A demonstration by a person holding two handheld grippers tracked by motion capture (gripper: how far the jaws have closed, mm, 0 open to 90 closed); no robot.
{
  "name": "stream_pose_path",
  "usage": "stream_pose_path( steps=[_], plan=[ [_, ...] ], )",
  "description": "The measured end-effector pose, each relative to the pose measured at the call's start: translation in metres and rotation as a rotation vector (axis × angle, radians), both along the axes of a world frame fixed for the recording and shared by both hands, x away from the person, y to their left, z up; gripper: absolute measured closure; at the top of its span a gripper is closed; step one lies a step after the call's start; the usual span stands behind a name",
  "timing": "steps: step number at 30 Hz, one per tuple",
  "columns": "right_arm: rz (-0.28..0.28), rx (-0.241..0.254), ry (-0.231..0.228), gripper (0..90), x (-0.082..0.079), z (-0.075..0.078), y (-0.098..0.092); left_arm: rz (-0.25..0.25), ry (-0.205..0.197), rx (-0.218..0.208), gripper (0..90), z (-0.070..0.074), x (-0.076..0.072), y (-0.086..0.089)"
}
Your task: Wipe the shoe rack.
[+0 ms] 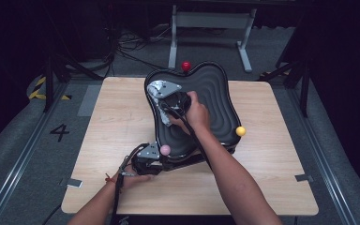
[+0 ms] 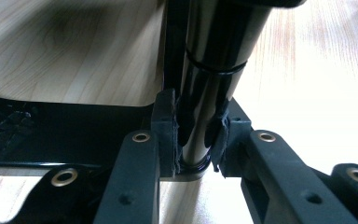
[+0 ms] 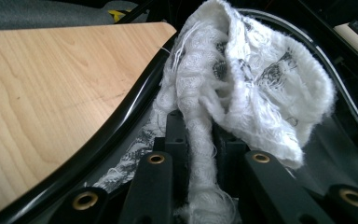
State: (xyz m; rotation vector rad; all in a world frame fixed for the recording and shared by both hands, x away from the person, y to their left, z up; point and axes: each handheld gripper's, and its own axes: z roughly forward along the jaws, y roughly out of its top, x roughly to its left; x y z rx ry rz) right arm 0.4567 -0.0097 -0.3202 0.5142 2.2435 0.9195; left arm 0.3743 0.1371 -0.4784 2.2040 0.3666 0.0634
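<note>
White cloth (image 3: pixel 242 88) is sitting in the middle of the right gripper view, bunched up on the black wavy tray (image 1: pixel 215 101). I am pinching it with my right gripper (image 3: pixel 200 135), whose jaws are pressing on the cloth from both sides. In the high view, that gripper (image 1: pixel 165 104) is resting on the tray's left part, near the upper middle of the frame. My left gripper (image 2: pixel 196 135) is squeezing a shiny black post (image 2: pixel 212 56) under the tray. In the high view it (image 1: pixel 155 161) is sitting by the pink ball (image 1: pixel 165 149), low and left of centre on the wooden table (image 1: pixel 272 168).
</note>
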Motion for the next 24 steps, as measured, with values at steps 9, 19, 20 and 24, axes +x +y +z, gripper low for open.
stream_pose_path(
  steps=[9, 19, 20, 24],
  plan=[
    [0.007, -0.015, -0.012, 79.6, -0.012, -0.008, -0.01, 0.0, 0.001, 0.0, 73.8, 0.0, 0.0, 0.0],
    [-0.096, -0.012, -0.02, 79.9, 0.008, -0.002, -0.051, -0.001, 0.003, -0.003, 73.7, 0.0, 0.0, 0.0],
    [-0.119, -0.016, -0.024, 79.9, 0.011, -0.001, -0.057, -0.001, 0.002, -0.003, 73.8, 0.0, 0.0, 0.0],
    [-0.189, -0.01, -0.02, 79.9, 0.023, 0.003, -0.082, -0.001, 0.003, -0.004, 73.7, 0.0, 0.0, 0.0]
  ],
)
